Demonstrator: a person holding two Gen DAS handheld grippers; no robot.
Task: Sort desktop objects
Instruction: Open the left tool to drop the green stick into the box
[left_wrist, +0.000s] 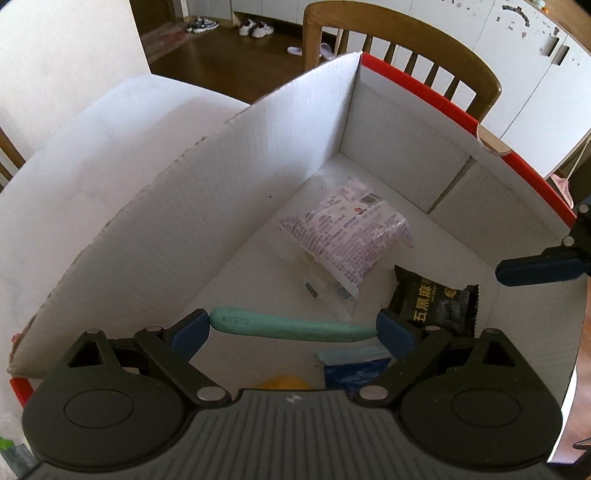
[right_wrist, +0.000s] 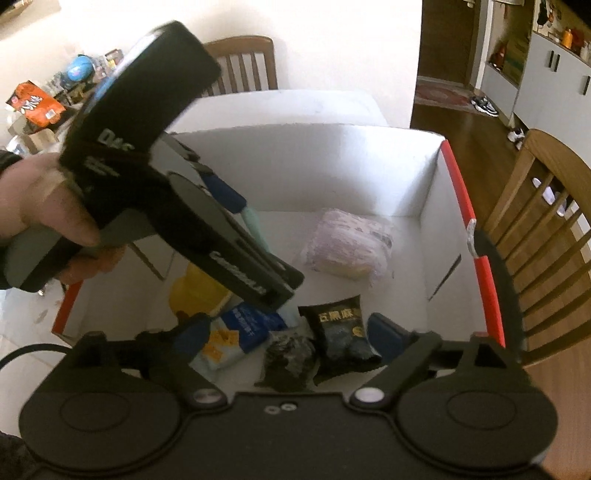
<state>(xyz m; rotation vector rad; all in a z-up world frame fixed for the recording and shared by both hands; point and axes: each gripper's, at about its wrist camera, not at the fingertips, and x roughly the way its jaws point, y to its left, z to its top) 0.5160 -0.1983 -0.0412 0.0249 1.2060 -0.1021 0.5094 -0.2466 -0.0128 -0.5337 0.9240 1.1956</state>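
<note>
Your left gripper (left_wrist: 293, 326) has its fingers closed on the two ends of the teal handle (left_wrist: 291, 326), a slim, light, stiff piece that looks smooth enough to slip, held crosswise low in the left wrist frame just above the floor of the white box (left_wrist: 258, 166); a hold across its thicker middle would likely be surer than end to end. Beyond it, mid-frame, lie a soft purple packet (left_wrist: 347, 236) and a black snack packet (left_wrist: 436, 306). Your right gripper (right_wrist: 284, 338) hangs with fingers spread apart and empty over the packets at the lower centre of its frame.
</note>
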